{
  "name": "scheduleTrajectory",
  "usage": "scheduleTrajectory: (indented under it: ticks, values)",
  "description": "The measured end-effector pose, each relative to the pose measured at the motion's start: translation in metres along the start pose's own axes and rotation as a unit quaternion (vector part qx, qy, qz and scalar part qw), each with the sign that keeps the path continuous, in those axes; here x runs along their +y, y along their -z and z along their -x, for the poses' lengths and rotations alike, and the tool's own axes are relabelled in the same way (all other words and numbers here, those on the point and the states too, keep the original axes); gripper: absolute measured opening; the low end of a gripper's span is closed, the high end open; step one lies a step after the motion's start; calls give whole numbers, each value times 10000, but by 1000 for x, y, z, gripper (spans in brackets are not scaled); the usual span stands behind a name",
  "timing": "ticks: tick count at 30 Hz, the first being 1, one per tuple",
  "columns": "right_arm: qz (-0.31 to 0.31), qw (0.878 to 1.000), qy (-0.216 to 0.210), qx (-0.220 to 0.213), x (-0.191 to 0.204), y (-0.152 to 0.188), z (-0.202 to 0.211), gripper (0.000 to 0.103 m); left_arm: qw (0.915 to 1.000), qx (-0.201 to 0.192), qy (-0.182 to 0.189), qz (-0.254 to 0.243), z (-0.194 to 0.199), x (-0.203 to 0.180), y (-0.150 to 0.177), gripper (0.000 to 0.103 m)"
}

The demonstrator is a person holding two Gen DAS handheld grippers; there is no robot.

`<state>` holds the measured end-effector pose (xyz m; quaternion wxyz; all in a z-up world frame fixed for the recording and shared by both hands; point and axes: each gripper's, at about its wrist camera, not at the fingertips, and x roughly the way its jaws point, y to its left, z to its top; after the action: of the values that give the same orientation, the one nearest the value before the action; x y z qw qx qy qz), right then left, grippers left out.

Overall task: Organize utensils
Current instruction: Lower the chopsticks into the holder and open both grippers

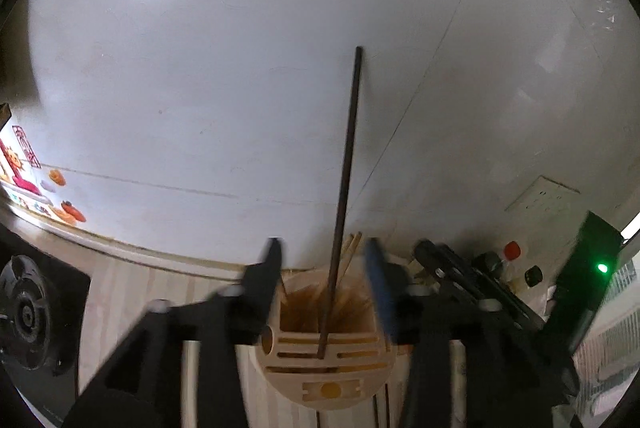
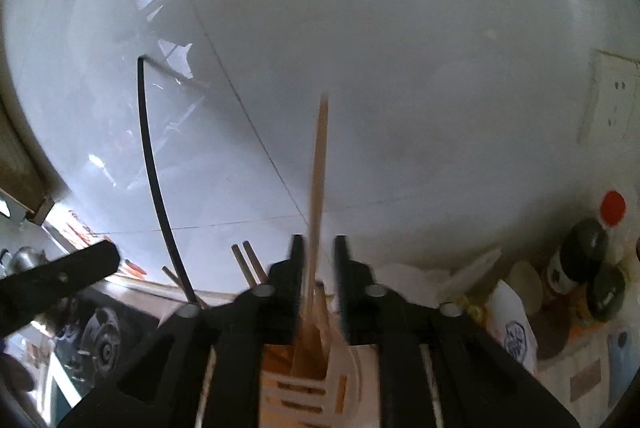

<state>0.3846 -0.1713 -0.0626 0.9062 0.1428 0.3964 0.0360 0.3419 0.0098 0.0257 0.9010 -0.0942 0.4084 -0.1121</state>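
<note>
Left gripper point(image 1: 324, 260): spread, dark chopstick point(image 1: 346, 164) loose between fingers
Right gripper point(image 2: 318, 256): parted around pale chopstick point(image 2: 318, 180)
Handling: light, stiff, slippery; pinch mid-shaft
Holder point(image 1: 324, 368): slotted wood

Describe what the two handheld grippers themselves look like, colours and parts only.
The left gripper has two black plastic fingers on angular black linkage arms with round silver pivot pins; one fingertip pad is blue. The right gripper is the same black build, with silver pins and both fingertips black. No cables, hands or sleeves show in either view. A dark box with a green light sits near the right gripper.
</note>
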Motion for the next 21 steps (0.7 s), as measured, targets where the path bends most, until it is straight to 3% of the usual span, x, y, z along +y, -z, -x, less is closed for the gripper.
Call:
scheduleTrajectory:
  ticks: [10, 11, 12, 21]
  values:
    - [-586, 9981, 160, -42, -46, 20, 33, 26, 9965, -132, -608, -553, -42, -20, -20, 42]
    - [-599, 9980, 175, -26, -51, 22, 34, 26, 9956, -171, -684, -620, -47, -22, -22, 29]
    - [-623, 9978, 215, 5, -53, 25, 34, 26, 9949, -199, -711, -692, -49, -24, -24, 6]
    - [-846, 9955, 418, -95, -72, 29, 39, 26, 9934, -639, -568, -761, -27, -27, -27, 3]
